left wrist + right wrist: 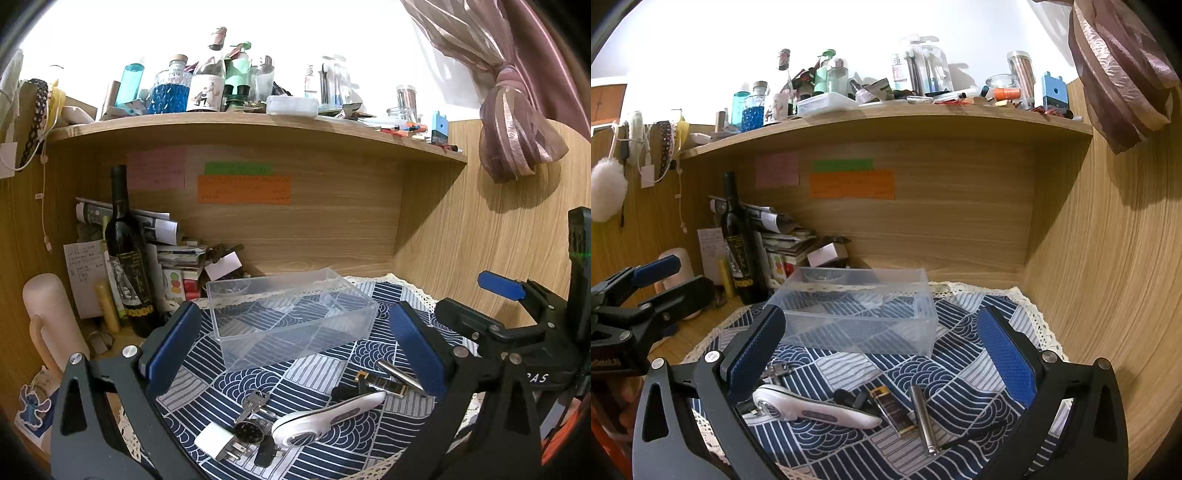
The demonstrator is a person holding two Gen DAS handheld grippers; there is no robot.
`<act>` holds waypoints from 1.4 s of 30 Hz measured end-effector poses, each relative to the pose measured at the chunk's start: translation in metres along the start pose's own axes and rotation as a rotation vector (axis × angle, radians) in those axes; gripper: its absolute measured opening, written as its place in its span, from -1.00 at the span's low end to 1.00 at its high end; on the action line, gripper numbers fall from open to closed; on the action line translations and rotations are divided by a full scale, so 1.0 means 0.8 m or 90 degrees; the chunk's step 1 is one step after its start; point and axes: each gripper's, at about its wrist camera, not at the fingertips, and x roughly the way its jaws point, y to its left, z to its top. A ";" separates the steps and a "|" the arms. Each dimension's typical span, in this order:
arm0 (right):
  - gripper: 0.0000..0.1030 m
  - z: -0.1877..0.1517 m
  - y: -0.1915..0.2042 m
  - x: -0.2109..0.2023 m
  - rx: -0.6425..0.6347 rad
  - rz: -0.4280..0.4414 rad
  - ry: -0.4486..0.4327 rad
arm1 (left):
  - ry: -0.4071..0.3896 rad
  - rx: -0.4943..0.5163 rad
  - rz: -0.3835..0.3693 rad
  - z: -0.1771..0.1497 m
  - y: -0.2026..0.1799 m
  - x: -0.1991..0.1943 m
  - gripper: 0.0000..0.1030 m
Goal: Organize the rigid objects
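Nearest to both cameras lie the small rigid things, spread loose on the blue patterned cloth (pixel 325 373) that covers the counter. In the left wrist view, at the bottom centre, the white charger plug (pixel 218 441) lies touching a bunch of keys (pixel 253 415), and a white oval device (pixel 325 417) lies just to their right. Behind it, toward the lower right, are a dark lighter with gold bands (pixel 380 384) and a metal cylinder (pixel 400 374). They lie apart from each other, so each one can probably be picked alone.

The left tongs (pixel 295 347) are spread wide and hold nothing. They hover above this group, and I judge that they are so wide in order to go down over one item. The right tongs (pixel 882 354) are also released and empty; in their view the metal cylinder (pixel 923 421) and the lighter (pixel 892 410) lie at the bottom centre, between the two blue pads.

Farther, in the middle of both frames, stands the clear plastic box (pixel 291 317) on the same cloth. It looks empty, open on top and close behind the items, so it is likely the place where they should go. No item is inside yet, so I judge that the organizing is only at the start.

At the far left, a dark wine bottle (pixel 127 254) stands upright beside a stack of papers (pixel 166 240), against the wooden back wall.
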 end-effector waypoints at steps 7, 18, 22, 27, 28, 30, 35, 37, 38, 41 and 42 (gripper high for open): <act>1.00 0.001 0.000 0.000 0.003 0.004 0.000 | 0.001 0.000 0.000 0.001 0.001 0.000 1.00; 1.00 0.001 0.001 0.000 0.003 0.004 0.001 | 0.002 -0.001 -0.002 -0.001 0.003 0.000 1.00; 1.00 0.001 0.001 -0.001 0.001 0.004 -0.001 | 0.000 0.000 -0.002 -0.003 0.002 -0.001 1.00; 1.00 0.001 0.001 -0.003 0.001 0.005 -0.004 | -0.005 0.000 -0.006 -0.003 0.000 -0.003 1.00; 1.00 0.002 0.001 -0.003 0.000 0.004 -0.004 | -0.005 0.000 -0.007 -0.003 0.000 -0.004 1.00; 1.00 0.002 0.001 -0.005 0.000 0.004 -0.005 | -0.007 0.001 -0.007 -0.003 -0.001 -0.004 1.00; 1.00 0.003 0.001 -0.005 0.000 0.004 -0.006 | -0.008 0.000 -0.010 -0.002 -0.002 -0.005 1.00; 1.00 0.003 0.001 -0.006 0.001 0.005 -0.007 | -0.009 0.000 -0.010 -0.002 -0.002 -0.005 1.00; 1.00 0.003 0.001 -0.006 0.002 0.006 -0.007 | -0.009 0.000 -0.010 -0.001 -0.002 -0.005 1.00; 1.00 0.004 0.001 -0.007 0.002 0.007 -0.008 | -0.010 0.000 -0.010 -0.001 -0.003 -0.006 1.00; 1.00 0.004 0.001 -0.007 0.002 0.007 -0.008 | -0.010 0.000 -0.011 -0.001 -0.004 -0.006 1.00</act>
